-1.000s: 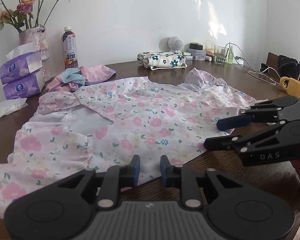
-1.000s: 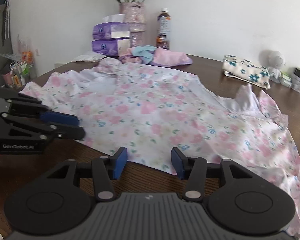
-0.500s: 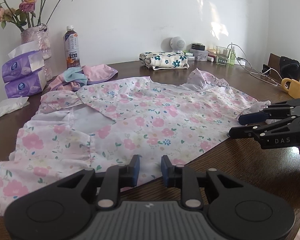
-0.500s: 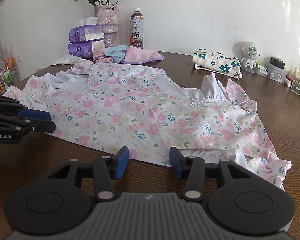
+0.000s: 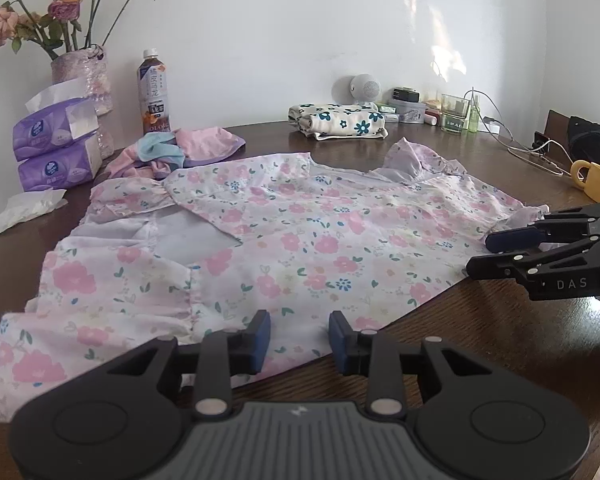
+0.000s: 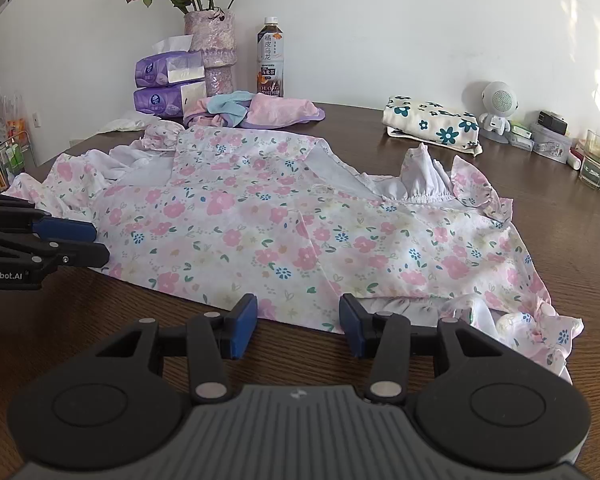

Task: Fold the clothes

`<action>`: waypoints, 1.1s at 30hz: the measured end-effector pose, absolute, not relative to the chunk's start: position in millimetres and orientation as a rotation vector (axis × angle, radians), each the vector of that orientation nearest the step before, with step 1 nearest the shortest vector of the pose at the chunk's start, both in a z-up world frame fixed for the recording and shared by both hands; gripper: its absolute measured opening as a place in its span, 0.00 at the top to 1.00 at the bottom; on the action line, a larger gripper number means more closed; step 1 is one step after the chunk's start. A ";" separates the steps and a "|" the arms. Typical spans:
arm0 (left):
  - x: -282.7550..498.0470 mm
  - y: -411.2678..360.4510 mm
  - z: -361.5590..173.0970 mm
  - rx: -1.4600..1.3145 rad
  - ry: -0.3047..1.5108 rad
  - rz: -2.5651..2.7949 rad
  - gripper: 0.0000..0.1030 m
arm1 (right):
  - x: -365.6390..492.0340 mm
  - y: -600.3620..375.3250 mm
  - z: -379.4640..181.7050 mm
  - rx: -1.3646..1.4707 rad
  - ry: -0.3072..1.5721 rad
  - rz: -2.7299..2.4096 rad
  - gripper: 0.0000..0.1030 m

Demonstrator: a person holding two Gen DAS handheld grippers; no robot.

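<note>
A pink floral dress [image 5: 300,232] [image 6: 260,216] lies spread flat on the brown table [image 5: 480,332], its ruffled sleeves out to both sides. In the left wrist view my left gripper [image 5: 299,338] is open, its blue pads over the dress's near hem with nothing pinched. My right gripper [image 6: 298,326] is open too, at the near hem further right, with cloth just beyond its pads. Each gripper shows in the other's view: the right gripper [image 5: 488,254] by the right sleeve, the left gripper [image 6: 96,242] at the dress's left edge.
At the back lie a folded cream garment with blue flowers [image 5: 340,120] and a loose pink and blue pile of clothes [image 5: 180,150]. Tissue packs [image 5: 56,148], a vase, a bottle [image 5: 154,96], a yellow mug [image 5: 596,180], cables and small items line the table's far side.
My right gripper has slid to the right along the near hem, away from the left one. The left gripper's fingers have spread slightly. The dress lies as before.
</note>
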State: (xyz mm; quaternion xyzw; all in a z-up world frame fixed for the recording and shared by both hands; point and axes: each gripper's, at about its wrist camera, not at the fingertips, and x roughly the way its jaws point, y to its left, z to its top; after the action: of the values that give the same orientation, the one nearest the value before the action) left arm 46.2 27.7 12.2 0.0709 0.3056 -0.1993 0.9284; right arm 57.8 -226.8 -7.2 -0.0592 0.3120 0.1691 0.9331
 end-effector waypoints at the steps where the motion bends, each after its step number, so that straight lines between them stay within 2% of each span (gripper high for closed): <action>1: 46.2 27.7 12.2 0.146 0.626 -0.406 0.69 | 57.9 -227.0 -7.2 -0.121 0.638 0.346 0.56; 15: 47.2 28.8 12.0 0.145 0.628 -0.399 0.66 | 55.0 -226.8 -6.3 -0.143 0.630 0.307 0.56; 23: 46.4 27.9 11.9 0.149 0.627 -0.399 0.65 | 46.3 -218.2 21.8 -0.068 0.562 0.413 0.56; 29: 46.5 28.5 12.0 0.148 0.627 -0.400 0.65 | 56.0 -180.2 6.1 -0.148 0.606 0.484 0.71; 33: 46.3 28.5 12.0 0.148 0.627 -0.400 0.65 | 59.1 -176.5 -4.4 -0.163 0.635 0.470 0.70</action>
State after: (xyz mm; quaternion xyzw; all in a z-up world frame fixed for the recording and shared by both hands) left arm 46.3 28.5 12.0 0.0721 0.3060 -0.1952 0.9290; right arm 59.1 -176.5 -4.4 -0.0791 0.3088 0.2285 0.9199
